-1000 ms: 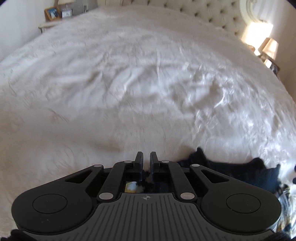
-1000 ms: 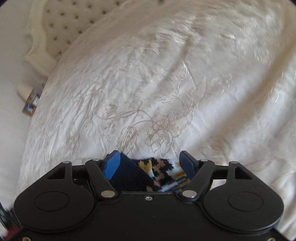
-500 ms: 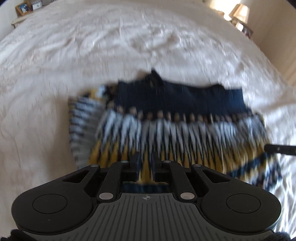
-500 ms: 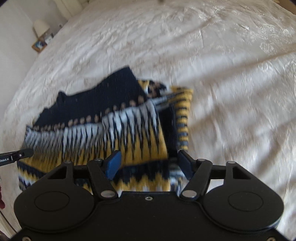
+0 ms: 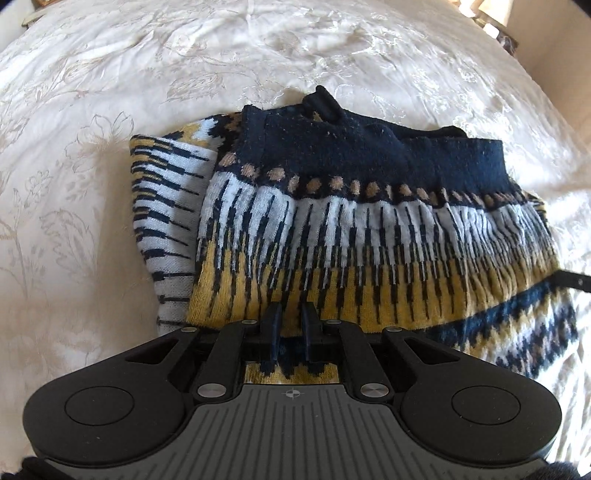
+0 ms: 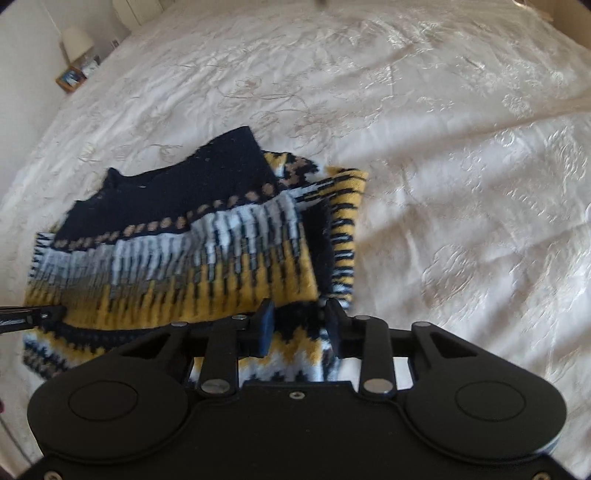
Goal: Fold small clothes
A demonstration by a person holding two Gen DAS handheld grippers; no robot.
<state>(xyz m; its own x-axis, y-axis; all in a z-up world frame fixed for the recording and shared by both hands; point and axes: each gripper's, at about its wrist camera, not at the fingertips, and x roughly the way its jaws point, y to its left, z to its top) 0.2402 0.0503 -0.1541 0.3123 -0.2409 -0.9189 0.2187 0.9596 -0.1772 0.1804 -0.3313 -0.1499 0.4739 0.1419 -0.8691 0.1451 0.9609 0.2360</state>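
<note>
A small knit sweater (image 5: pixel 369 229) in navy, white and mustard lies folded on the cream bedspread, with a striped sleeve tucked under its left side. My left gripper (image 5: pixel 290 325) is shut on the sweater's near edge, and dark fabric shows between its narrow fingers. In the right wrist view the same sweater (image 6: pixel 184 251) spreads out to the left. My right gripper (image 6: pixel 300 325) stands over its near right corner. Its jaws are closing, with the patterned hem between them and the pads apart from it. The left gripper's fingertip (image 6: pixel 33 314) shows at the sweater's far left edge.
The embroidered bedspread (image 5: pixel 147 74) fills both views around the sweater. A bedside table with a lamp (image 6: pixel 75 48) and a picture frame (image 6: pixel 68 79) stands beyond the bed's far left corner. Another lamp (image 5: pixel 495 14) is at the top right.
A second ago the sweater hung bunched at the fingers, mostly out of sight. Both grippers tipped downward and it now lies folded on the bed. The right jaws have narrowed.
</note>
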